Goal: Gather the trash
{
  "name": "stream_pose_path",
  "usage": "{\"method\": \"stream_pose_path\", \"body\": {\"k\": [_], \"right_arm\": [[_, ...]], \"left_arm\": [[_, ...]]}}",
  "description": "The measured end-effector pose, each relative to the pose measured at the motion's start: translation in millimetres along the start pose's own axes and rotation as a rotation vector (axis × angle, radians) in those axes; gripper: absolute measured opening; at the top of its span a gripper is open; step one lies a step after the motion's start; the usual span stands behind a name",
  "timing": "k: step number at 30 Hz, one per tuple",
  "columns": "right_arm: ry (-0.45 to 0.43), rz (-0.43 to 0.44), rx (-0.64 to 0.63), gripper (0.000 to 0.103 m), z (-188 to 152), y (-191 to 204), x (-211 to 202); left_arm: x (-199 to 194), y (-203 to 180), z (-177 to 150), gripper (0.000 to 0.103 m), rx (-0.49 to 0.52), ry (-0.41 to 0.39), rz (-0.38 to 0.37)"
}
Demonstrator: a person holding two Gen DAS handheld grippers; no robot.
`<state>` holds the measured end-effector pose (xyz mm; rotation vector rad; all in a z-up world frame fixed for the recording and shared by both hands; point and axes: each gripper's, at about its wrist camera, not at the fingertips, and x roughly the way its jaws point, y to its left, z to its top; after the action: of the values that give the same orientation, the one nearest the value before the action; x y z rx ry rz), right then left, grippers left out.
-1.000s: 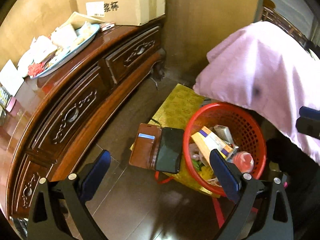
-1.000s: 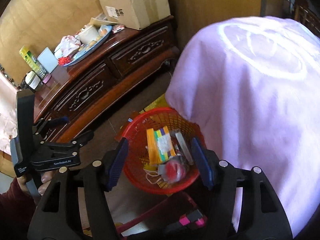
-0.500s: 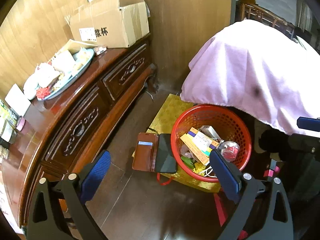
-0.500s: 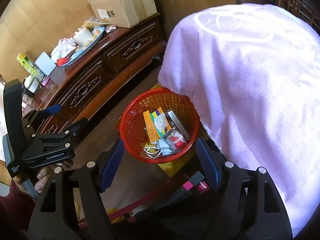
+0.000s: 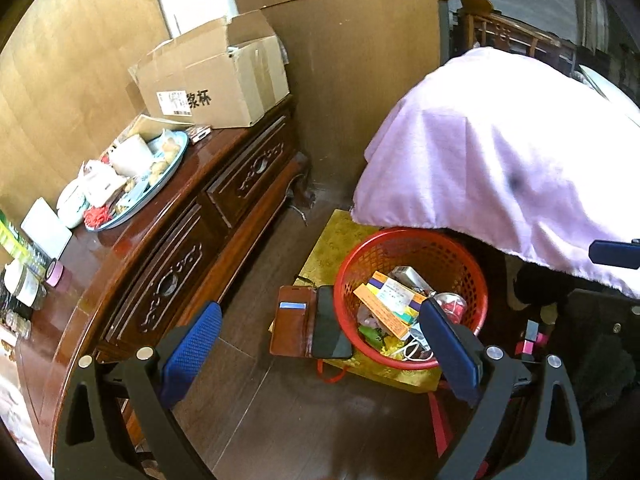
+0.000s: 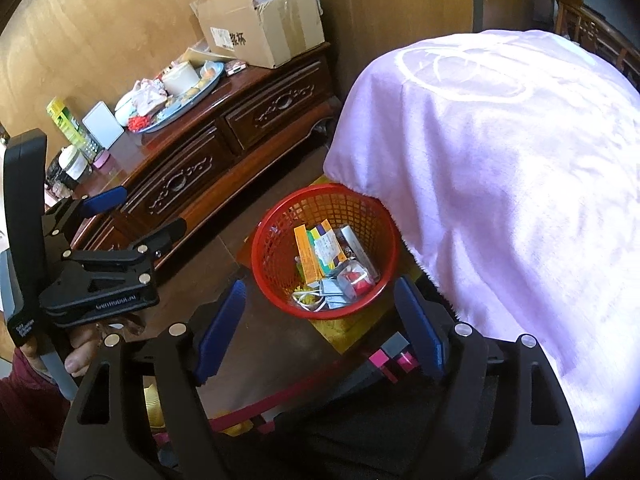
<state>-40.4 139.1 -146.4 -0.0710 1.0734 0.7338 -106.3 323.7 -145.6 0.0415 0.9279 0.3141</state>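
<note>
Both tools empty, held above the floor. Left tool (image 5: 320, 344) has its blue pads spread wide, nothing between them; right tool (image 6: 320, 316) likewise spread, nothing pinched. Left tool also shows in the right wrist view at the left edge (image 6: 132, 216), held by a hand (image 6: 80, 348) in a dark red sleeve.

Red mesh basket (image 5: 472, 276) sits on the floor just ahead of both tools, on a yellow patterned bag (image 5: 340, 236). Trash is in the basket: orange-and-yellow cartons (image 5: 388, 300), a grey box (image 5: 408, 276), a clear cup with something red in it (image 5: 452, 304), white cord (image 5: 412, 352), bits of green wrapper.

Brown wallet phone case (image 5: 292, 320) lies open on the bag, touching the basket's left side, black phone (image 5: 328, 328) face up in it.

Pink blanket (image 5: 500, 168) drapes over something bulky to the right, its hem overhanging the basket's far rim.

Dark wooden sideboard (image 5: 180, 256) with carved drawers runs along the left. On top: open cardboard box (image 5: 216, 84), an oval tray (image 5: 176, 160) piled with packets and clutter, a white card (image 5: 44, 228), small jars at the near end
</note>
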Motion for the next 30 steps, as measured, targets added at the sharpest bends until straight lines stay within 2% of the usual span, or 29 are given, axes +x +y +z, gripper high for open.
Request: {"method": "stream_pose_path", "body": {"k": [30], "right_arm": [[0.024, 0.002, 0.01, 0.075, -3.3, -2.4, 3.7]], "left_arm": [[4.1, -8.9, -0.1, 0.097, 0.012, 0.003, -0.015]]}}
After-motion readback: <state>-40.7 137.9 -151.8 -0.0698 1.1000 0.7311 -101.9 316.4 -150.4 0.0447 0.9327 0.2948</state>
